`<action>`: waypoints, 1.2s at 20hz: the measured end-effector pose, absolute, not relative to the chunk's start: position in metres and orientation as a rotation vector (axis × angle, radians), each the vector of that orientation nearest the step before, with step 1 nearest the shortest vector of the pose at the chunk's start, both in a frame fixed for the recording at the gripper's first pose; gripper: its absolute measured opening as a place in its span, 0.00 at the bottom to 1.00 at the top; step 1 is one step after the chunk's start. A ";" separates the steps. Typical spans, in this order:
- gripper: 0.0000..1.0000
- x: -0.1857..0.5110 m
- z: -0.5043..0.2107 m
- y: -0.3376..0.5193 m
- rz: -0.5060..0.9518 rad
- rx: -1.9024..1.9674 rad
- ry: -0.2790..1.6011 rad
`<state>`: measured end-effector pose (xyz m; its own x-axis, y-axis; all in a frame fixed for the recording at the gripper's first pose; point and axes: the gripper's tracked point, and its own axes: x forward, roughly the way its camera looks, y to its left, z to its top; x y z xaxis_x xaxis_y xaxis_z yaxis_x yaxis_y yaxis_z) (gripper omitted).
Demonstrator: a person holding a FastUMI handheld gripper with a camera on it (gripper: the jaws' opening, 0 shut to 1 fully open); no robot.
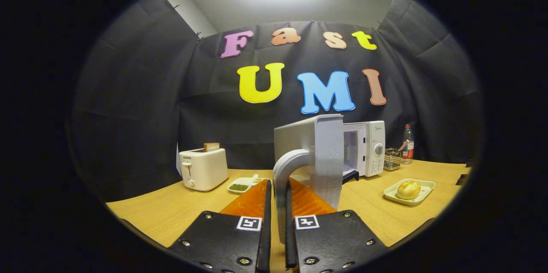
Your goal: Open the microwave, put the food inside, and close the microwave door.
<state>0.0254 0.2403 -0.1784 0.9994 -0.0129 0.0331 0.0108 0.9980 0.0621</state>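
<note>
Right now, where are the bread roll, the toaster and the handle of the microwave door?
Bread roll (409, 189): gripper view, middle of its crust, on the plate.
Toaster (204, 170): gripper view, front face of its body.
Microwave door handle (281, 179): gripper view, upright bar, the gripper (278, 187) shut on it.

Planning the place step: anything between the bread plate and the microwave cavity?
Nothing visible. The plate with the bun sits on bare table right of the microwave; the door is swung open, its handle between the gripper fingers.

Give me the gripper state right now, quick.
Hand-held gripper: shut on the door handle of the microwave; door swung open.
</note>
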 end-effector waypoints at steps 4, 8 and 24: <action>0.14 0.006 -0.179 0.259 0.051 0.015 -0.052; 0.14 -0.026 -0.163 0.258 0.145 0.032 -0.082; 0.98 0.012 -0.221 0.035 0.127 -0.017 0.351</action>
<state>0.0116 0.0348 -0.2214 0.9310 0.1212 -0.3443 -0.1273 0.9919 0.0051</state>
